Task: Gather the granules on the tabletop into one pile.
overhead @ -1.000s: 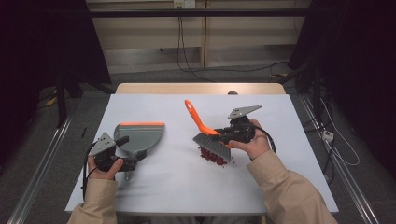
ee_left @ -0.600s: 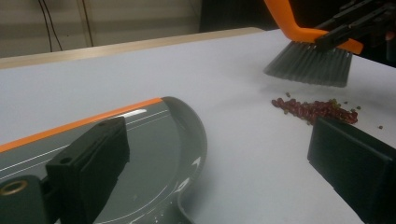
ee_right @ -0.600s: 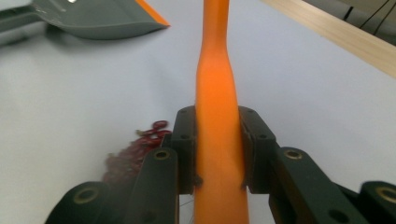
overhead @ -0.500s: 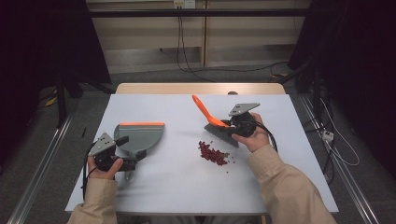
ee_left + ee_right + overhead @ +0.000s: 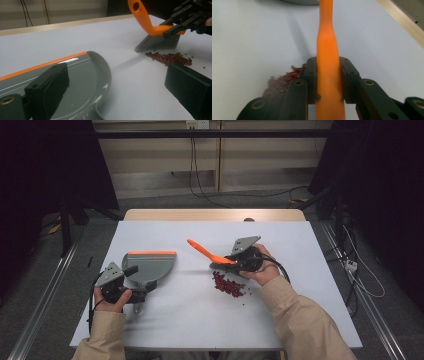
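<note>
Dark room, pale wood wall panel at the back with cables hanging down it, metal rails on the floor either side; you're working on a white surface [image 5: 310, 250] with a wooden strip along its far edge. Your right claw [image 5: 231, 261] is clamped tight on the orange handle of the brush [image 5: 207, 253]; in the right gripper view both pads press the handle [image 5: 328, 72] from either side. The dark bristles [image 5: 158, 43] sit on the surface just behind the pile of red beans [image 5: 228, 285], on its far side, touching or nearly so, can't tell which. The handle angles up and toward the left side of the surface. A few loose beans lie scattered just off the pile [image 5: 168, 57], toward your near-right. Your left claw [image 5: 131, 279] is at the grey dustpan [image 5: 150, 267] with the orange lip, near-left on the surface, well apart from the beans. In the left gripper view one jaw sits over the pan's [image 5: 82, 72] inside and the other stands wide off to the side over bare surface, so it reads as spread; can't tell if it grips the pan's handle. Between pan lip and beans it's bare white surface. A small dark object [image 5: 248, 219] sits at the far edge, too small to identify. Cables trail from both claws toward your sleeves.
</note>
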Available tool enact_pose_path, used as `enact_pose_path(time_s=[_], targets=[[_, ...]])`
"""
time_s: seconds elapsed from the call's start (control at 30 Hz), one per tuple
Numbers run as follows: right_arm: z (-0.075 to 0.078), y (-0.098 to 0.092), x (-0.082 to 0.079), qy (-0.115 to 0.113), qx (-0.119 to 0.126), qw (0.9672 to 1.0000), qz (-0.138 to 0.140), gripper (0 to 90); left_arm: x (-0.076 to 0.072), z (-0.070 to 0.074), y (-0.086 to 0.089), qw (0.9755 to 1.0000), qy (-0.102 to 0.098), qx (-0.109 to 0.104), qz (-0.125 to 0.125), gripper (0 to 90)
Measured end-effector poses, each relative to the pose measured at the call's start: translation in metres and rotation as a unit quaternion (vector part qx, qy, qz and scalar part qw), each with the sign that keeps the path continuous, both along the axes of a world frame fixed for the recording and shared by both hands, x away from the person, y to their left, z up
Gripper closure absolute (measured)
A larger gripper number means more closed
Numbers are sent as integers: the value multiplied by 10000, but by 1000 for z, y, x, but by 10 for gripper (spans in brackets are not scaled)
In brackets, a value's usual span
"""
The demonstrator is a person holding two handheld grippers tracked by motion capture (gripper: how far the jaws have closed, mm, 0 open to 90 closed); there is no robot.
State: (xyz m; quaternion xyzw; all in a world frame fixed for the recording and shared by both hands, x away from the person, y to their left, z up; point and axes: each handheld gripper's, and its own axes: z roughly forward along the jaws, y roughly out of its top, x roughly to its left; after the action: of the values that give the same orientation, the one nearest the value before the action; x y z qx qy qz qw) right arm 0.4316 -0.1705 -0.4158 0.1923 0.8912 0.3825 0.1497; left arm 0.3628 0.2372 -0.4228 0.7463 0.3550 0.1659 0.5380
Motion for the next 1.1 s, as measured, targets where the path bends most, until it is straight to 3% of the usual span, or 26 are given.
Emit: enact_pose_path(time_s=[0.23,0.43,0.53,0.63,0.73,0.83,0.87,0.97,1.1], targets=[[3,3,-15,-32,-154,9991,401,717,-1,0,0,10000,1,-5,15,54],[5,-1,-18,-10,-100,9990,432,716,-1,0,0,10000,-6,8,18,54],[7,-6,-17,-9,131,9998,150,716,-1,1,0,10000,-9,13,20,54],[10,-13,-18,59,375,9985,-383,715,-1,1,0,10000,-14,-1,13,54],[14,-22,-23,240,750,9920,-984,716,0,1,0,10000,-10,5,-11,54],[16,-28,-33,56,610,9852,-1603,715,0,1,1,10000,-13,-21,-29,54],[17,-30,-37,52,626,9812,-1824,715,0,1,1,10000,-18,-31,-39,54],[14,-38,-51,132,822,9635,-2546,715,0,1,1,10000,-17,-41,-75,54],[4,-37,-66,16,601,9497,-3073,716,0,2,0,9999,-44,-80,-89,54]])
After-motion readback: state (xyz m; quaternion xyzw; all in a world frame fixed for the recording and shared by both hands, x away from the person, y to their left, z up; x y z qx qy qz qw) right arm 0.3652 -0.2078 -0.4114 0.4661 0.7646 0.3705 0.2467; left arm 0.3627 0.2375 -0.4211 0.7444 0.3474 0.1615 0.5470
